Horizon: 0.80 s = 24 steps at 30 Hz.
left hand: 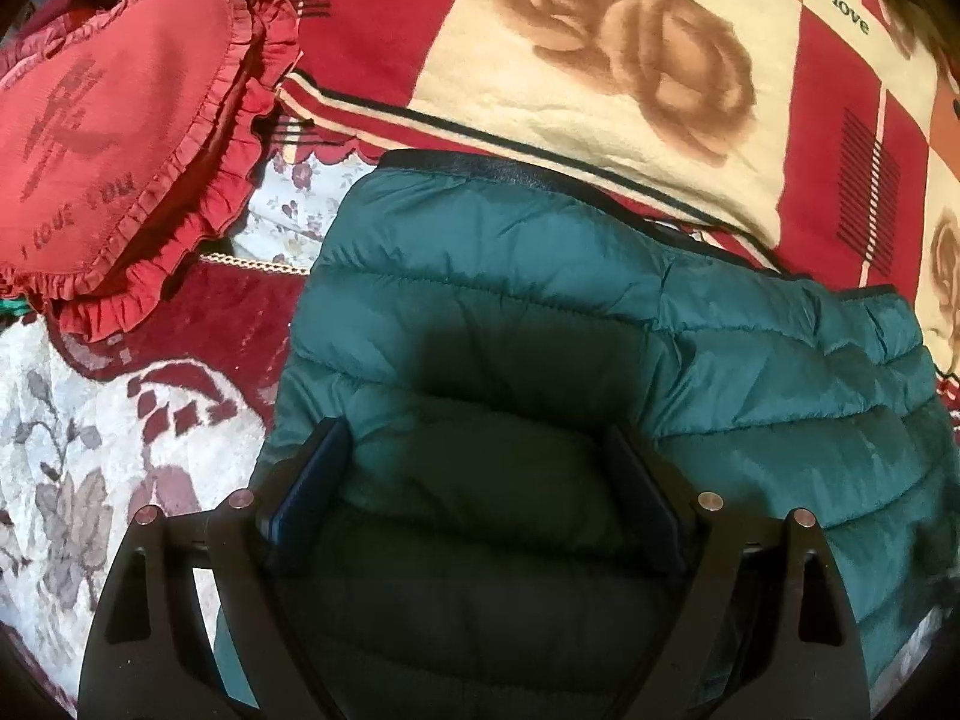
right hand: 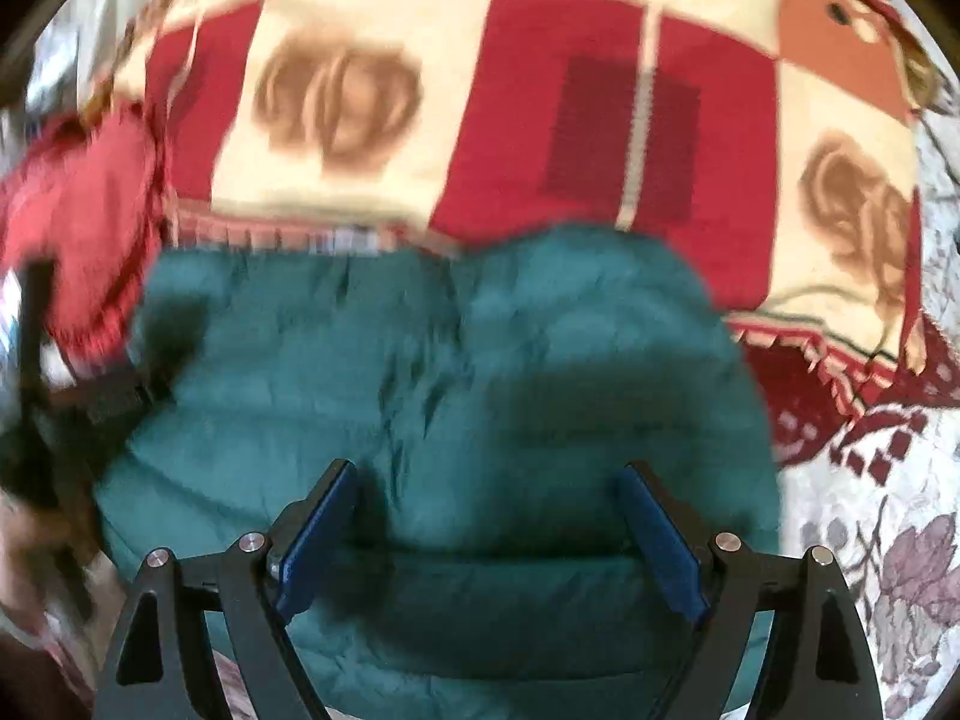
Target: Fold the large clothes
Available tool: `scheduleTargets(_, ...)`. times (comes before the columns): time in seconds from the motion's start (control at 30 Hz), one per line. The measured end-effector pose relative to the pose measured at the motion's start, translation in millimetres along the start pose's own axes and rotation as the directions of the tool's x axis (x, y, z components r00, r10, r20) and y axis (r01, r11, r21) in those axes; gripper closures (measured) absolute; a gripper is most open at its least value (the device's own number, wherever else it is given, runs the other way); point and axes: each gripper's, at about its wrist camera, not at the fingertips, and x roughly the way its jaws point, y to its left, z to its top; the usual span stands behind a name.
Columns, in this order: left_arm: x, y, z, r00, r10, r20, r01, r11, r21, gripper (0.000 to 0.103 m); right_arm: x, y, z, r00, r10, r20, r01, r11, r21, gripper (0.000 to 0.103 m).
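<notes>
The left gripper [left hand: 474, 468] had its jaws spread wide and held nothing; its dark blue pads [left hand: 312, 492] hung over the near part of a teal quilted puffer jacket [left hand: 540, 312], with the gripper's shadow falling on the fabric between them. The right gripper [right hand: 486, 516] was likewise released, its jaws apart above the same jacket [right hand: 420, 360], gripping no cloth. That view was blurred by motion, so fine detail was lost.

The jacket lay on a bed, already bunched into a compact padded block, its dark-trimmed edge [left hand: 480, 163] on the far side. Beyond it lay a red and cream rose-patterned blanket [left hand: 600, 60]. To the far left sat a red frilled heart cushion [left hand: 120, 138], near the jacket but apart from it. A floral bedspread [left hand: 90, 450] showed at the near left.

The work seemed to be between folds. The next move probably called for both grippers to drop, pinch an edge each, and turn it over evenly, since slippery puffy fabric could spring back.
</notes>
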Motion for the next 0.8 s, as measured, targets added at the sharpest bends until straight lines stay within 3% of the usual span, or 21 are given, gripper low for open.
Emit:
scheduleTargets(0.13, -18, 3, -7, 1.000, 0.002, -0.003, -0.002, 1.000, 0.013, 0.016, 3, 8, 0, 0.999, -0.033, -0.018, 0.033, 0.999, -0.020, 0.012)
scheduleTargets(0.37, -55, 22, -30, 0.999, -0.022, 0.024, 0.022, 1.000, -0.002, 0.016, -46, -2, -9, 1.000, 0.012, 0.016, -0.012, 1.000, 0.017, 0.012)
scheduleTargets(0.8, -86, 53, -65, 0.996, -0.080, 0.027, 0.081, 0.995, -0.053, 0.016, -65, -44, -40, 0.996, 0.087, -0.006, -0.084, 0.969, 0.231, 0.008)
